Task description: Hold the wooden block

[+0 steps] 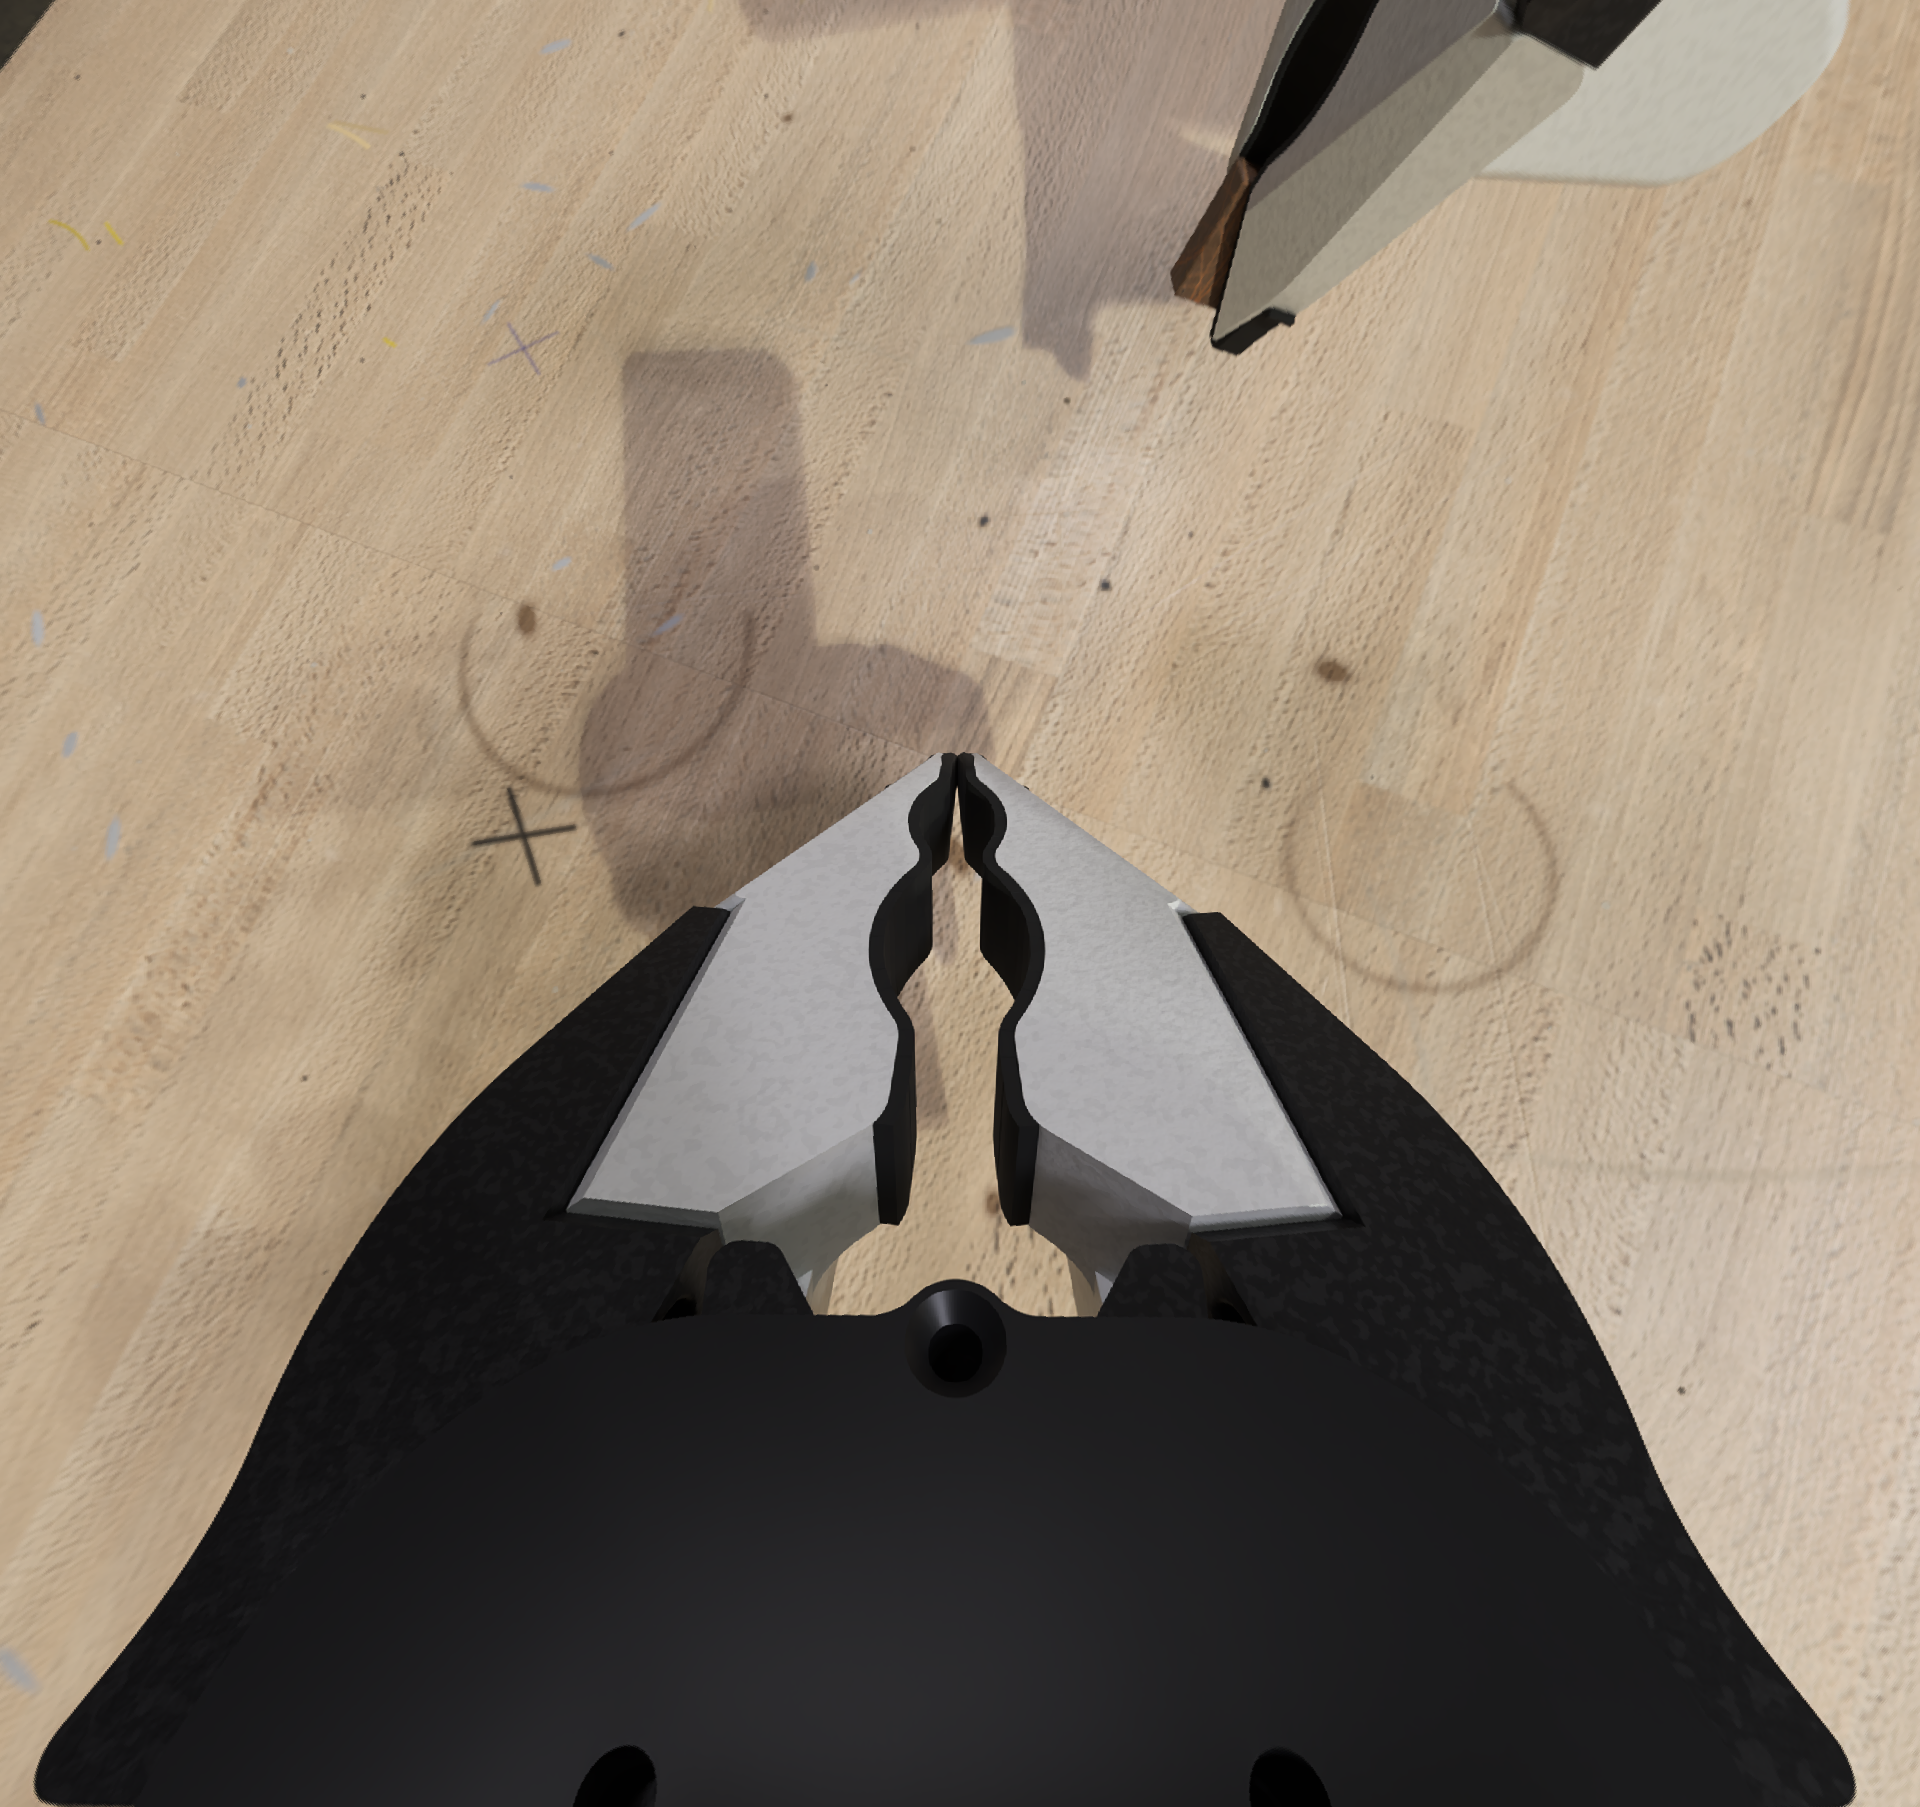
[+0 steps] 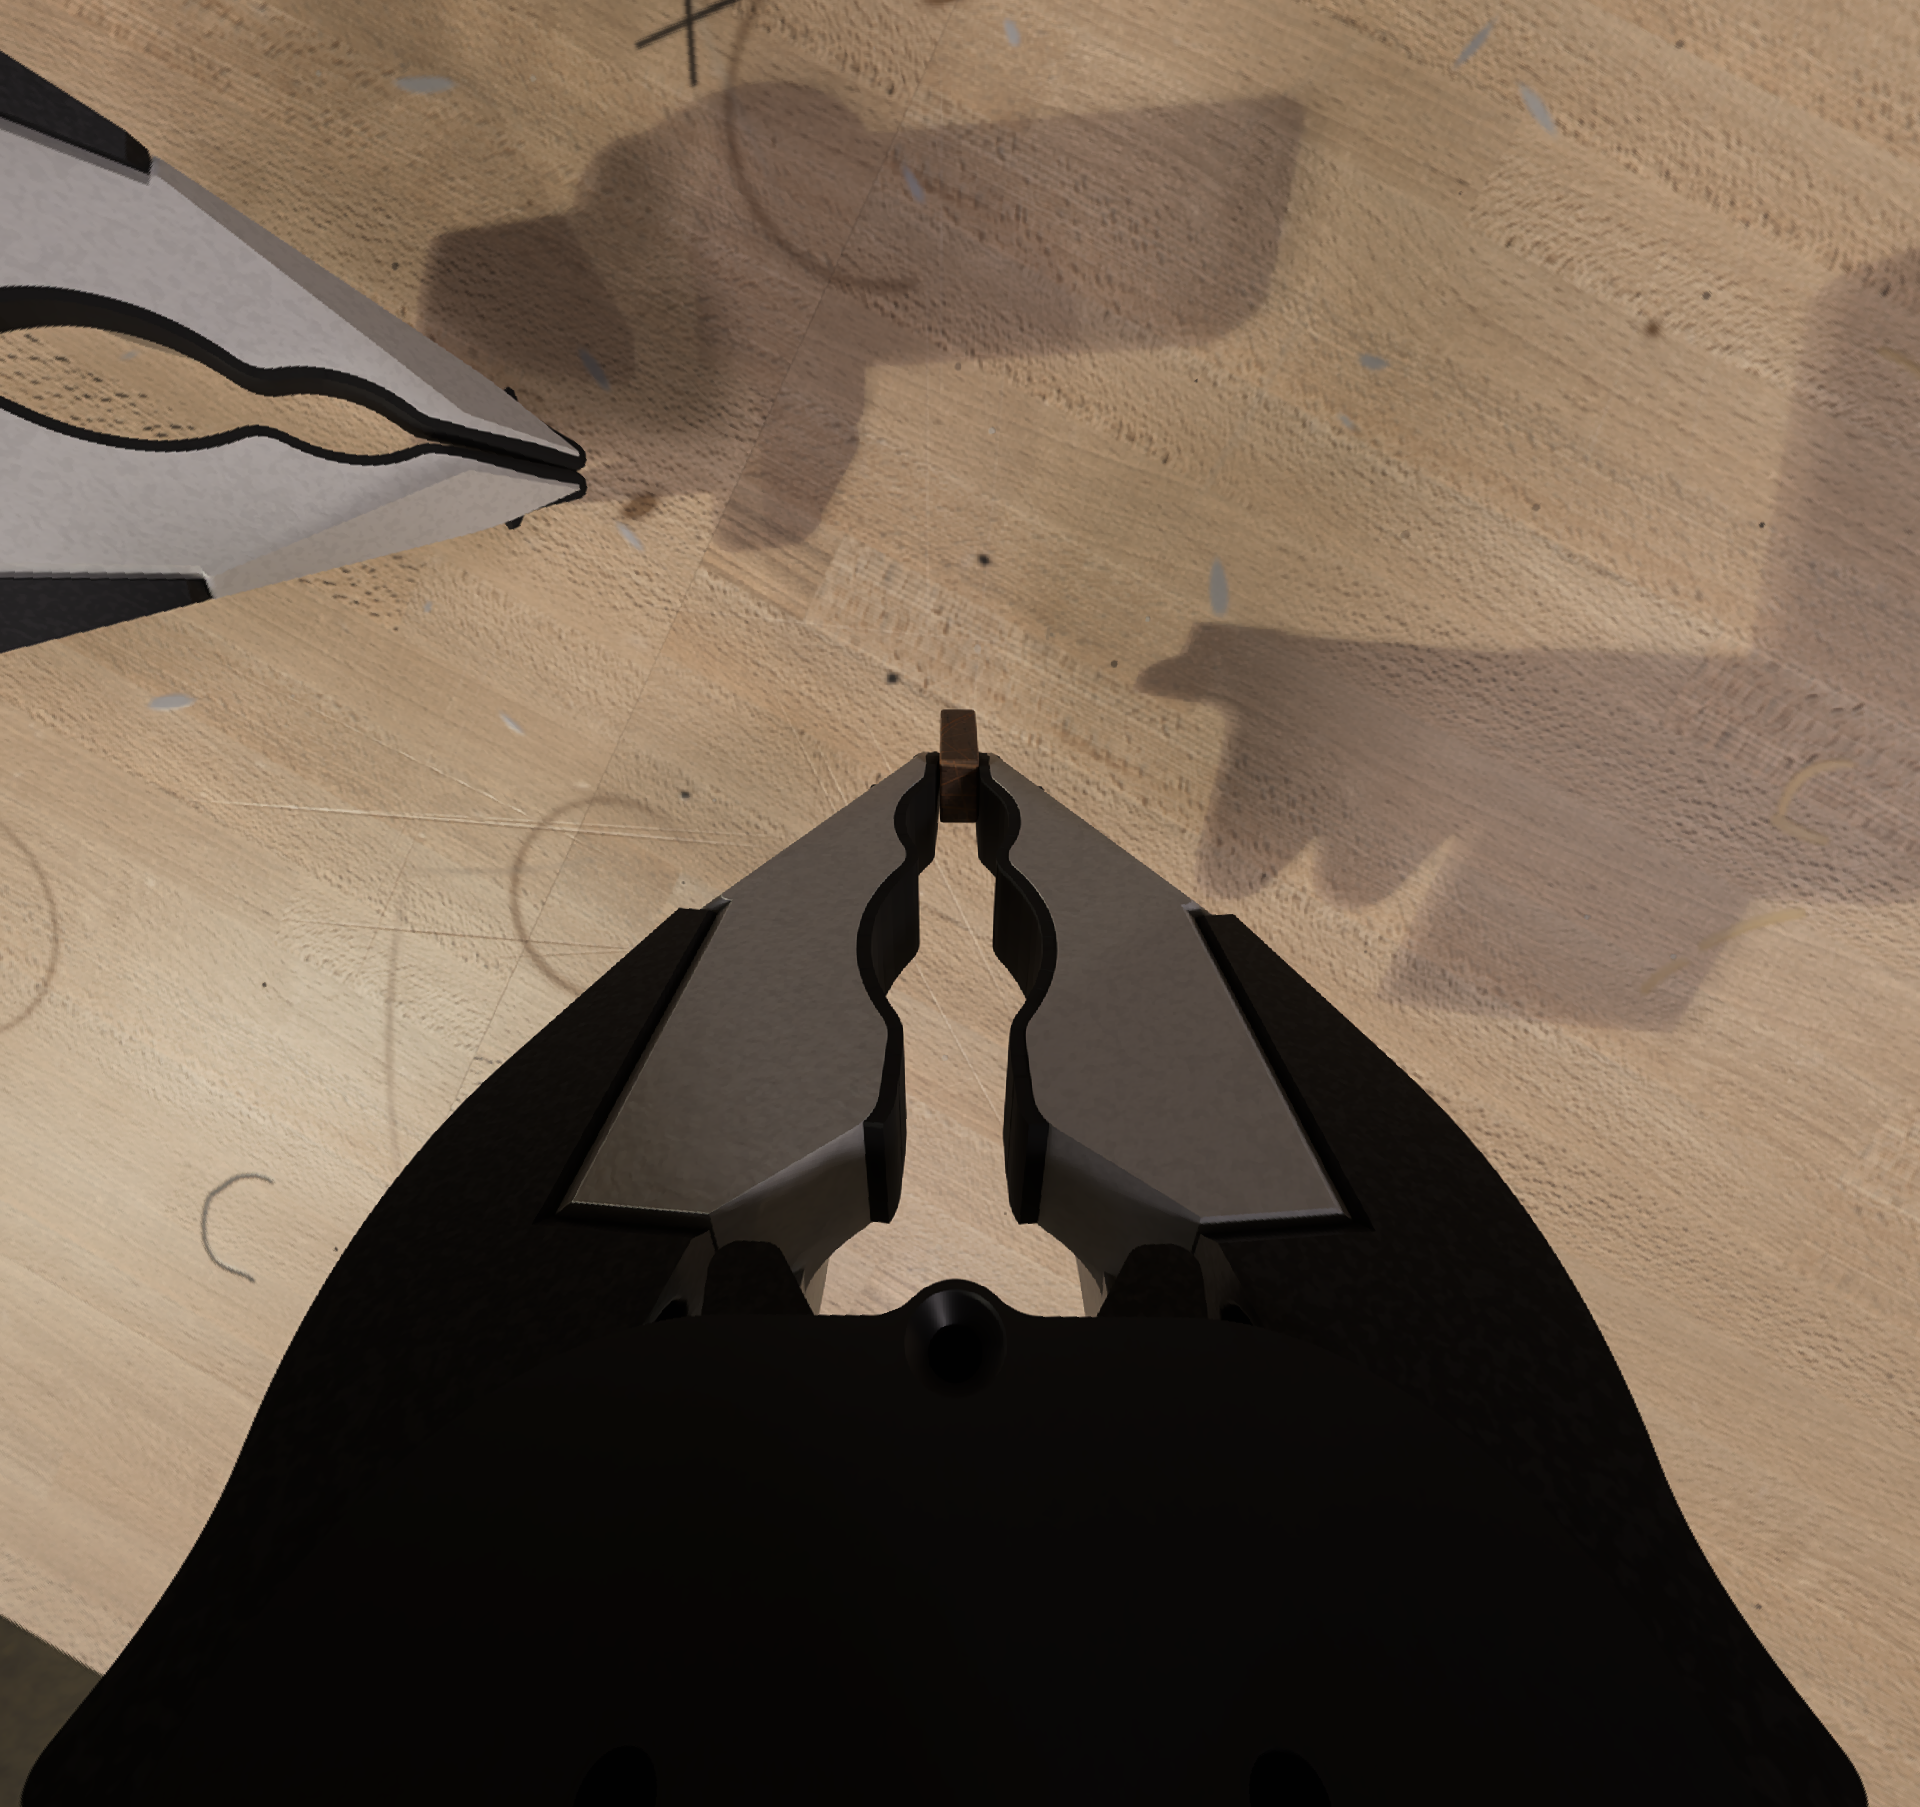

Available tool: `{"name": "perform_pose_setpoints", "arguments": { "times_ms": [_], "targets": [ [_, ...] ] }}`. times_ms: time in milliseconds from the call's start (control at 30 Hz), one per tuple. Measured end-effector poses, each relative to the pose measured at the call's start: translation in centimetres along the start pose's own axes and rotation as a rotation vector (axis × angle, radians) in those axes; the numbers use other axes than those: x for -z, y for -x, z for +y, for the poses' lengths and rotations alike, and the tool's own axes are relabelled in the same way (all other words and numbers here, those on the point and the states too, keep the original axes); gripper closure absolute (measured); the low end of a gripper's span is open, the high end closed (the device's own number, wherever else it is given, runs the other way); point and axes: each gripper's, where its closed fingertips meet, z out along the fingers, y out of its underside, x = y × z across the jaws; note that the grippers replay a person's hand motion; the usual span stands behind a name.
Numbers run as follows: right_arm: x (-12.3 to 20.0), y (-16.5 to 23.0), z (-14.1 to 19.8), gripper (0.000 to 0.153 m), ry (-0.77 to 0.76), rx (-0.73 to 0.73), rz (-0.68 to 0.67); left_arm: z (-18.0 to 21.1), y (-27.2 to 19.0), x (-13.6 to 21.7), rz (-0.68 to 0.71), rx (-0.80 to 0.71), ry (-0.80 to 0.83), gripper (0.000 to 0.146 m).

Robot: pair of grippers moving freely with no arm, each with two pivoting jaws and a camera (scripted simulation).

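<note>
Pinching the wooden block [image 2: 957, 765] right at its fingertips, the right claw [image 2: 957, 770] hangs above the pale wooden surface [image 2: 1351, 510], angled down toward it; the small brown block stands up between the two tips and pokes a little beyond them, clear of the boards. In the left wrist view the same claw comes in from the upper right, slanting down and leftward, with a sliver of the block [image 1: 1205, 251] showing at its end. The left claw [image 1: 956, 770] is pressed together with nothing in it, its tips meeting and only the wavy inner gap behind them open, and it also hovers over the surface, pointing forward and down. From the right wrist view it lies at the left edge, tips aimed rightward, well apart from the block. Both claws throw soft shadows across pencilled crosses [image 1: 525, 835] and faint ring marks [image 1: 1423, 884] on the boards.
</note>
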Motion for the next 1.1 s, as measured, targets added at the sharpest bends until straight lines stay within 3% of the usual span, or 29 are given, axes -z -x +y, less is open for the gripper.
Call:
{"name": "perform_pose_setpoints", "arguments": {
  "times_ms": [233, 433, 567, 767, 1100],
  "targets": [
    [0.0, 0.4, 0.0, 0.147, 0.023, 0.002, 0.007, -0.4, -1.6, -1.6, 0.011, -0.137, 0.094, 0.146],
    [-0.7, 0.6, -0.1, 0.147, 0.129, 0.023, -0.050, 0.6, -1.9, -3.6, 0.058, -0.100, 0.196, 0.146],
    [-0.8, 0.6, -0.6, 0.147, 0.178, 0.026, -0.072, 0.9, -1.9, -3.5, 0.056, -0.114, 0.204, 0.146],
    [-0.7, 0.6, -1.6, 0.147, 0.233, 0.107, 0.011, 0.4, -1.8, -2.0, 0.015, -0.097, 0.140, 0.146],
    [-0.9, 1.6, -3.4, 0.147, 0.267, 0.192, 0.057, 1.3, -1.8, -3.3, 0.022, -0.086, 0.148, 0.146]
  ]
}}
